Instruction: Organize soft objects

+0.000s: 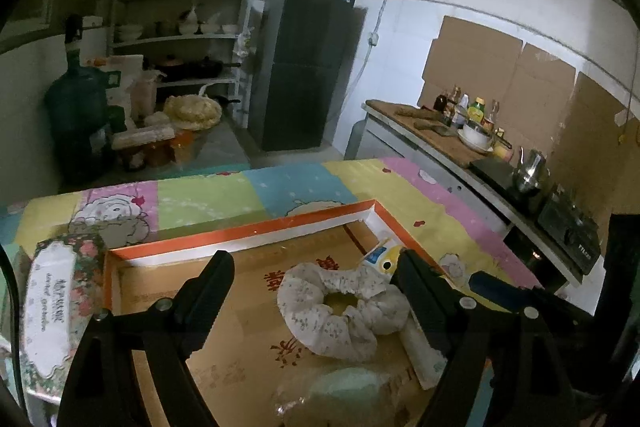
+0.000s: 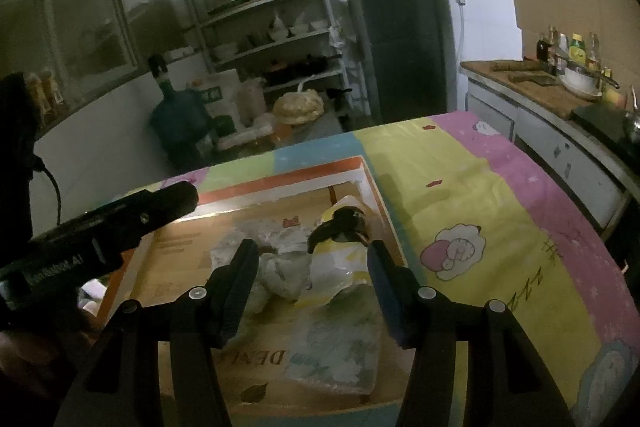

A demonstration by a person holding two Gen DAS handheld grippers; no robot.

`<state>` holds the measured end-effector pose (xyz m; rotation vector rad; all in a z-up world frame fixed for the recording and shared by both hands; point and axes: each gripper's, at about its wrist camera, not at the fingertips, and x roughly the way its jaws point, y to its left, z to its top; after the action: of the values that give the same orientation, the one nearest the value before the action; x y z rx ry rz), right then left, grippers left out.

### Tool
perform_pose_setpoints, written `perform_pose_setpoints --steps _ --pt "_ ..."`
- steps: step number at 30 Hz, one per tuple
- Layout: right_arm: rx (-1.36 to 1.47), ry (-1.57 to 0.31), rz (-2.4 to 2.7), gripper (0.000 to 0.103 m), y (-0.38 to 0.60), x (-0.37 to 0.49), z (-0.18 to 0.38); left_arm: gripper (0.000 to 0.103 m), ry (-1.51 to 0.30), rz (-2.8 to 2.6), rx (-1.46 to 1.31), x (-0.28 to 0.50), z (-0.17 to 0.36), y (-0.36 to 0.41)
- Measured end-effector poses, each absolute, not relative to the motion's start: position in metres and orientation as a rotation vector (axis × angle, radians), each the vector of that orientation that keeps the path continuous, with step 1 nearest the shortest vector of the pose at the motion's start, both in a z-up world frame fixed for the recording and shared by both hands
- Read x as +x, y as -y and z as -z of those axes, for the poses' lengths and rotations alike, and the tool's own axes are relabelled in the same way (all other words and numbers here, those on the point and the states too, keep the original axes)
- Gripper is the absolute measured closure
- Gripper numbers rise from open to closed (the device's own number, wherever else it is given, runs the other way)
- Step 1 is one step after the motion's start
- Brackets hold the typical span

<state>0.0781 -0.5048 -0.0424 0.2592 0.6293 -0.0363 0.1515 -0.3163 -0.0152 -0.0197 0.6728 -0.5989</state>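
Left wrist view: shallow cardboard box (image 1: 248, 239) with orange rim sits on the cartoon-print tablecloth (image 1: 208, 195). Inside the box, near its right wall, a white floral fabric ring (image 1: 340, 311), scrunchie-like, lies on the box floor. A clear plastic pack (image 1: 344, 395) lies in the box nearer the camera than the ring. Floral tissue box (image 1: 52, 311) stands just outside the box's left wall. Left gripper (image 1: 316, 291) hangs above the box floor, jaws spread wide, nothing pinched; the ring shows between the fingers but no pad touches it.

Right wrist view: same box (image 2: 280, 175), seen from its near edge. A yellow and black soft toy (image 2: 340, 227) lies toward the box's far right corner, with the white fabric ring (image 2: 276, 267) beside it toward the box middle. The plastic pack (image 2: 336, 343) lies flat by the near wall. Right gripper (image 2: 312, 267) is over the box, jaws parted, gripping nothing; pads clear of the toy and ring.
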Motion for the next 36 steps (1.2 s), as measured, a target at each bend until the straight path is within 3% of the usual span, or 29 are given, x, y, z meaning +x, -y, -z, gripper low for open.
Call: perform_pose_setpoints --steps 29,33,36 --pt "0.191 -0.590 -0.085 0.044 0.425 0.062 0.013 0.021 -0.478 0.400 -0.010 0.095 -0.033 0.204" --pt "0.169 -0.586 -0.108 0.036 0.409 0.059 0.008 0.021 -0.471 0.377 -0.010 0.087 -0.035 0.184" --pt "0.154 -0.580 -0.128 0.036 0.395 0.058 0.004 0.021 -0.463 0.358 -0.009 0.083 -0.037 0.170"
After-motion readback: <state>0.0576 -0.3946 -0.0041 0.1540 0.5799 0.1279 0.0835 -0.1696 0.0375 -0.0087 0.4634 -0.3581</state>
